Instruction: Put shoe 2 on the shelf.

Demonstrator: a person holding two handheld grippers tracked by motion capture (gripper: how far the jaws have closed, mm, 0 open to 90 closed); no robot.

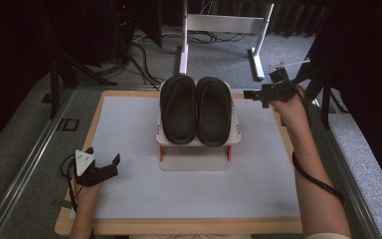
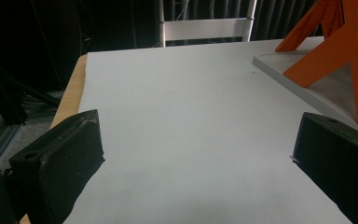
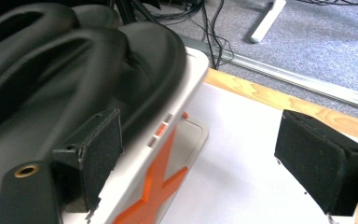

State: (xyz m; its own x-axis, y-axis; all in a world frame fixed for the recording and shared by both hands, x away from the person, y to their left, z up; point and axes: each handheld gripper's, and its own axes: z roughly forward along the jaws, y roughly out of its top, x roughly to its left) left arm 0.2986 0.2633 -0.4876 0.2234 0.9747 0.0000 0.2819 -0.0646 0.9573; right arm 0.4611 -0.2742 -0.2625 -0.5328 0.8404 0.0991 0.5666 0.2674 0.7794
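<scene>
On top of the small rack [image 1: 199,142] at mid-table, two black slippers [image 1: 196,110] lie side by side, toes away from the person, looking neatly parked. Right gripper [image 1: 255,94] hangs off the rack's far right corner, jaws apart, nothing between them. Left gripper [image 1: 103,164] rests near the mat's [image 1: 129,199] front left, jaws wide, also empty. Its own view catches the rack's orange legs [image 2: 335,42], which the high view barely hints at; the right gripper view brings the slippers' edge [image 3: 135,70] close.

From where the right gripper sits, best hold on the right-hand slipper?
Probably its outer sidewall near the toe. The right slipper lies flat on the rack, its right edge unobstructed, and the open right gripper is already beside it. Come in level from the right; the other slipper blocks the inner side.
</scene>
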